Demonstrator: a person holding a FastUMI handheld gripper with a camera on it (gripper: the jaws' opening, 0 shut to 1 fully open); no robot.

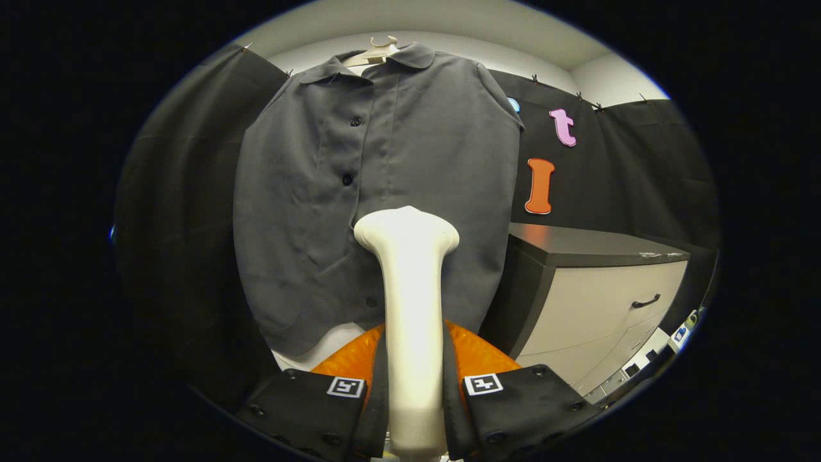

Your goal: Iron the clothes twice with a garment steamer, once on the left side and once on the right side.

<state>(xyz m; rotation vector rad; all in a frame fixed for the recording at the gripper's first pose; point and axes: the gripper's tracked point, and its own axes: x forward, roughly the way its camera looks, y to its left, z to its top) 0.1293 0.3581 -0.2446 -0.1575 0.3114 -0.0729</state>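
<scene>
Straight ahead of the fingers: grey button-up shirt on a pale hanger, front facing the camera, hung against the black cloth wall. Cabinet sits just beside the shirt's lower hem, dark top, pale drawer fronts with a dark handle. White garment steamer stands upright between the fingers, head over the shirt's lower middle near the button strip; contact with fabric unclear. Hand-held gripper is clamped on the steamer's handle, one finger each side.

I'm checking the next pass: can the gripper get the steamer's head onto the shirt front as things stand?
Probably yes: the gripper is shut on the steamer, whose head already sits against the hanging shirt, nothing between.
</scene>
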